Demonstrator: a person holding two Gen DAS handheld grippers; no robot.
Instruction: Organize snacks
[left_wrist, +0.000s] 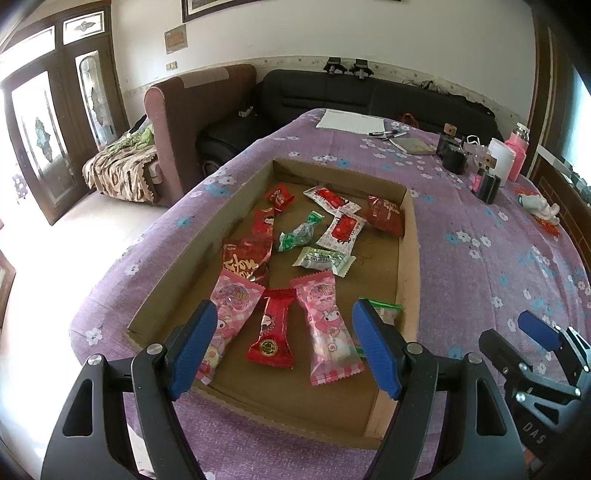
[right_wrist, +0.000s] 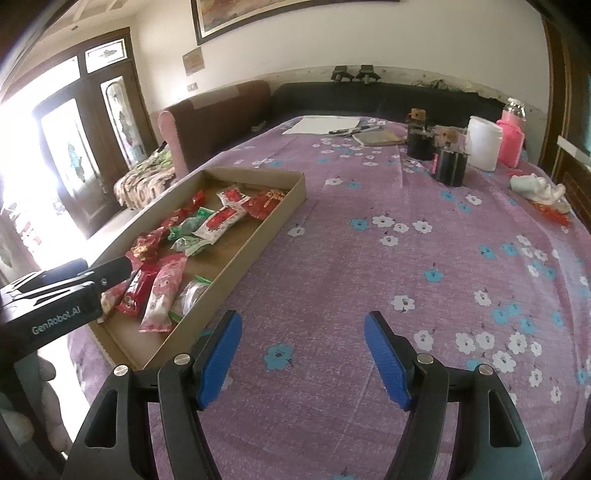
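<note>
Left wrist view looks down into the cardboard tray (left_wrist: 408, 258), where the snacks lie jumbled: two pink packets (left_wrist: 327, 325), a red packet (left_wrist: 273, 332) between them, green sweets (left_wrist: 299, 234) nearer the tray's middle and more red wrappers toward its far end. The left tongs (left_wrist: 284, 347) hang released above the tray's near end, nothing between the pads. The right tongs (right_wrist: 303, 354) are likewise spread and empty, over bare purple cloth on the counter (right_wrist: 369, 258) just right of the tray. As I judge it, the packets overlap and touch, so a pinch on the red one could drag a pink neighbour along or slip off the glossy film. A green-edged bag (left_wrist: 384, 310) against the tray's right wall looks awkward to reach.
</note>
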